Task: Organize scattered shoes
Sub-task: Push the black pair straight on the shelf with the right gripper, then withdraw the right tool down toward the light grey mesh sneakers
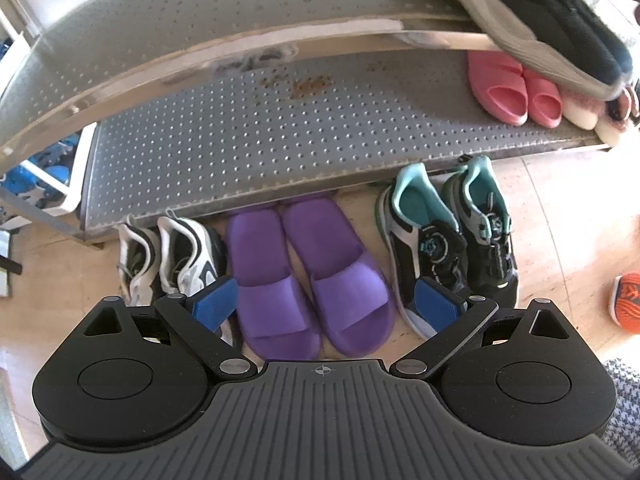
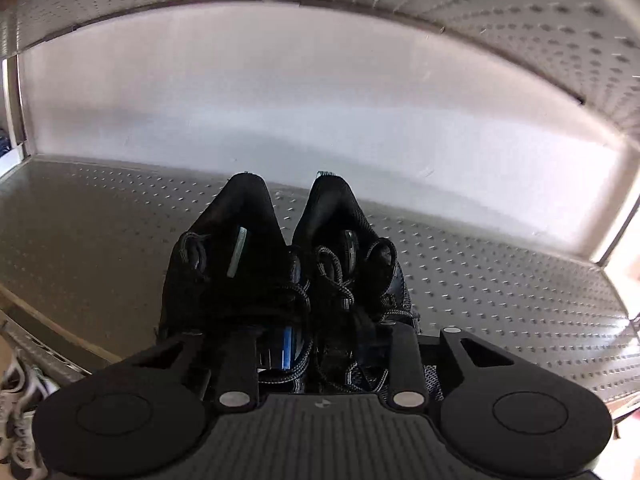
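On the upper shelf [image 2: 500,280], the right claw [image 2: 320,344] grips 2 black sneakers [image 2: 280,264]; left claw [image 1: 326,304] released above purple slides [image 1: 308,276].

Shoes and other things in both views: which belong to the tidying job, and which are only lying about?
Job:
black sneakers, gripped by right gripper
purple slides
teal sneakers
white sneakers
pink slides
orange shoe
shelf

Lying about:
blue items
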A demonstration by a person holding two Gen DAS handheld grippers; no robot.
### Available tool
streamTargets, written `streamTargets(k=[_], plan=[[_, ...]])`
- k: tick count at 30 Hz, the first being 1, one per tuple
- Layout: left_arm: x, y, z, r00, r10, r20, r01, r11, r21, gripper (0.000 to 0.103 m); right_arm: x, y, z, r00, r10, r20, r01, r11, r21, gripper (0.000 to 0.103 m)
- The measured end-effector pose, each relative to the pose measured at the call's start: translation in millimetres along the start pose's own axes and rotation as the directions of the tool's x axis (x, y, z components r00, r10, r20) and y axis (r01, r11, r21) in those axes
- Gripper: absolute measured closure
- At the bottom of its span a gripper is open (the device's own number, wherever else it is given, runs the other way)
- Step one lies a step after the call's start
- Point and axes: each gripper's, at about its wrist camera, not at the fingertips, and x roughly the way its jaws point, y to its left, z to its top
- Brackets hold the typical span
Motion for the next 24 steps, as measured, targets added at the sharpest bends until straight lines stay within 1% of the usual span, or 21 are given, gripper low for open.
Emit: streamTargets(k=[2,4,6,8,10,12,14,16,18,19,20,21,22,23,24], plan=[[3.3,-4.1,0.5,1.0,-0.003,-0.005,0.003,1.0,0.011,0.005,-1.5,-8.7,-5.3,0.999,-0.051,0.016,0.051,0.999,0.016,0.075],[8.2,-8.8,1.3,1.0,-0.001,-0.011,0.002,1.0,0.026,0.005,-2.1,-32.6,-10.9,0.992,-0.122,0.017,0.121,0.991,0.057,0.075],[16.3,-14.0,2.3,1.0,0.003,-0.02,-0.002,0.999,0.044,0.005,-2.8,-55.7,-14.2,0.985,-0.173,0.009,0.172,0.981,0.087,0.075],[24.0,-18.9,4.5,1.0,0.005,-0.027,-0.004,0.998,0.062,0.005,-2.9,-99.1,-18.5,0.968,-0.25,-0.003,0.248,0.963,0.107,0.075],[29.1,-22.1,6.2,1.0,0.004,-0.028,-0.002,0.997,0.078,0.005,-3.2,-126.3,-20.4,0.956,-0.294,-0.004,0.292,0.949,0.119,0.075],[37.6,-26.0,7.6,0.999,0.001,-0.034,0.003,0.995,0.1,0.005,2.9,-160.2,-20.5,0.938,-0.348,0.003,0.345,0.931,0.115,0.076],[44.6,-26.8,7.8,0.999,-0.001,-0.048,0.006,0.994,0.107,0.005,11.6,-182.1,-18.3,0.926,-0.377,0.022,0.372,0.922,0.11,0.076],[51.4,-25.9,6.7,0.998,-0.002,-0.064,0.009,0.994,0.105,0.005,18.9,-208.3,-15.4,0.913,-0.402,0.063,0.394,0.913,0.107,0.076],[57.4,-24.6,5.8,0.997,0.003,-0.076,0.004,0.995,0.102,0.005,27.8,-224.6,-16.6,0.904,-0.417,0.095,0.407,0.907,0.11,0.075],[60.0,-24.1,5.2,0.997,0.008,-0.082,0.0,0.995,0.101,0.005,38.8,-233.7,-17.8,0.902,-0.42,0.105,0.408,0.906,0.116,0.074],[62.2,-24.0,4.8,0.996,0.012,-0.087,-0.003,0.995,0.101,0.005,52.1,-240.2,-20.4,0.909,-0.407,0.087,0.396,0.91,0.12,0.073],[63.6,-23.7,4.7,0.996,0.013,-0.089,-0.004,0.995,0.101,0.005,67.6,-245.5,-24.7,0.911,-0.406,0.069,0.396,0.91,0.122,0.065],[65.0,-23.5,4.6,0.996,0.014,-0.091,-0.005,0.995,0.101,0.005,72.8,-246.7,-28.8,0.905,-0.42,0.072,0.41,0.904,0.122,0.06],[65.6,-23.8,4.2,0.996,0.015,-0.093,-0.005,0.995,0.103,0.005,71.9,-246.7,-32.0,0.9,-0.428,0.08,0.418,0.901,0.119,0.058],[66.2,-24.1,3.8,0.995,0.015,-0.095,-0.005,0.994,0.105,0.005,71.7,-245.9,-33.6,0.896,-0.436,0.081,0.424,0.896,0.135,0.053]])
